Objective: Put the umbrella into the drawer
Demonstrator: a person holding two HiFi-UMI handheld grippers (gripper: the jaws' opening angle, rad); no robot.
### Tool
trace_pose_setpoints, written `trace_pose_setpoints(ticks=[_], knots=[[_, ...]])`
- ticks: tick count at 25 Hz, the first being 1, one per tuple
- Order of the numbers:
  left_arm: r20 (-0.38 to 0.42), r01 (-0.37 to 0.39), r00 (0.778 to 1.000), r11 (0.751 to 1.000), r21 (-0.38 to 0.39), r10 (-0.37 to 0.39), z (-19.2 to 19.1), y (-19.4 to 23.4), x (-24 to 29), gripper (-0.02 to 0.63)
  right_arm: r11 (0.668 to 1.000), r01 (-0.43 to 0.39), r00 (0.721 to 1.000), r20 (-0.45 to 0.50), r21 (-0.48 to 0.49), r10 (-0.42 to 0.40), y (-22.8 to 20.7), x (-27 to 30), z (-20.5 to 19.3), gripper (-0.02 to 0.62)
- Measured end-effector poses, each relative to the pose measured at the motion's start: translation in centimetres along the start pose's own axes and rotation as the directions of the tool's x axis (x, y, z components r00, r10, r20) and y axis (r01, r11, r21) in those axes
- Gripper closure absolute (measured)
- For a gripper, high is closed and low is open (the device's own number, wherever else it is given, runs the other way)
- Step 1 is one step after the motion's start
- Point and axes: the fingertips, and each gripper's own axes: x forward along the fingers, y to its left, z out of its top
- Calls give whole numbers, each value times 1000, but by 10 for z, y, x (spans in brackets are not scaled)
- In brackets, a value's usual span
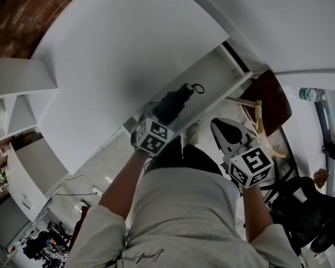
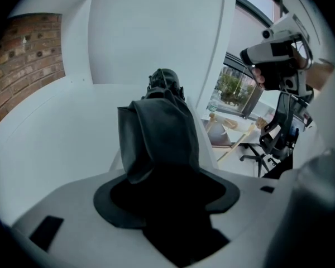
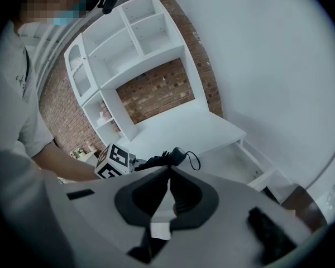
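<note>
One folded umbrella is being held over the open drawer, with the second claw idle.

Head view: the black umbrella (image 1: 176,100) is being gripped at its canopy end by the left gripper (image 1: 163,118). Its looped handle is pointing toward 1 o'clock above the white drawer (image 1: 226,66); contact with the drawer floor cannot be told. The right gripper (image 1: 223,130) is being kept aside at 4 o'clock.
Left gripper view: the jaws are being pressed onto the bunched fabric, and the handle knob is showing at 12 o'clock.
Right gripper view: the jaws are being held together on nothing, with the umbrella at 12 o'clock beyond them.
It is being judged light, with soft, slippery cloth around a stiff shaft, so the firm middle or the handle is the better hold.
</note>
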Motion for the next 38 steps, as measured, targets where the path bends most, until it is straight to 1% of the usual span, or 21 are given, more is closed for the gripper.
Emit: trace_pose_setpoints(ticks=[6, 11, 20, 33, 38], knots=[[-25, 0, 1000, 1000, -3, -1, -7, 3, 11, 330, 1000, -8, 1000, -15, 7, 8, 1, 4, -5, 565], [-57, -2, 998, 1000, 13, 2, -14, 6, 22, 330, 1000, -9, 1000, -18, 16, 10, 1, 7, -8, 565], [-79, 2, 997, 1000, 0, -2, -20, 7, 36, 330, 999, -5, 1000, -28, 38, 7, -1, 9, -14, 565], [-112, 19, 993, 1000, 4, -19, -23, 9, 61, 330, 998, 3, 999, -45, 63, 0, -10, 11, -20, 565], [-122, 18, 992, 1000, -13, -20, -24, 11, 70, 330, 998, -1, 999, -54, 70, 4, -11, 14, -23, 565]])
